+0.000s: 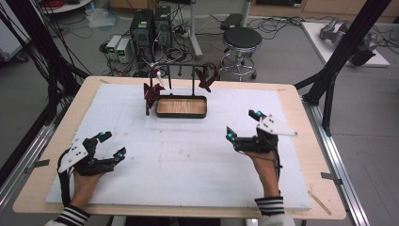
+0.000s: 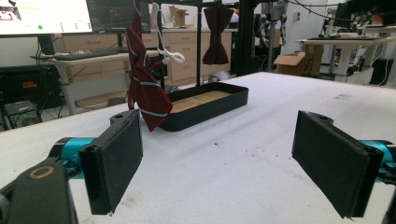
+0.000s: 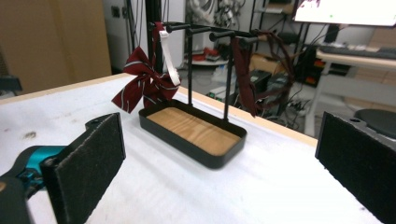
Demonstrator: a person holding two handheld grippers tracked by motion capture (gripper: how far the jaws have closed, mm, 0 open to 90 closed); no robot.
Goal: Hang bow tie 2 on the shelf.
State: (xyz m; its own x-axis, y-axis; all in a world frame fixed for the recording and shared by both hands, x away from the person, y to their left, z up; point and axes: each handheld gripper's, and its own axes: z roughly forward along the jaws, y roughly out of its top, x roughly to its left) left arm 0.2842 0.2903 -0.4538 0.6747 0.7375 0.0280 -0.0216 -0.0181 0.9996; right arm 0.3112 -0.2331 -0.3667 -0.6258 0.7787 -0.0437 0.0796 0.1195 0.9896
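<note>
Now your left gripper (image 1: 109, 145) rests low over the white table cover (image 1: 188, 160), on the near left side of the tray (image 1: 181, 107), well apart from it. Its jaws stand wide apart with nothing between them; in the left gripper view the flat rectangular pads (image 2: 116, 161) show a coarse black foam texture, set on teal mounts.

Your right gripper (image 1: 241, 125) sits on the near right side of the tray, also apart from it, jaws spread as wide as they go and empty. Its pads (image 3: 86, 161) have the same rough dark face.

The tray itself is a shallow oblong with rounded corners, thin black metal walls and a pale wood-grain floor. A black rack (image 3: 205, 35) of slim round rods rises from its far edge.

The striped bow tie (image 3: 147, 86) hangs at the rack's left end, just beside the tray's left corner: dark red woven cloth with thin pale stripes, pinched at the knot, with a white strap (image 3: 168, 58) looped over the rod above. A plain dark red bow tie (image 1: 207, 76) hangs from the rack's right end.
</note>
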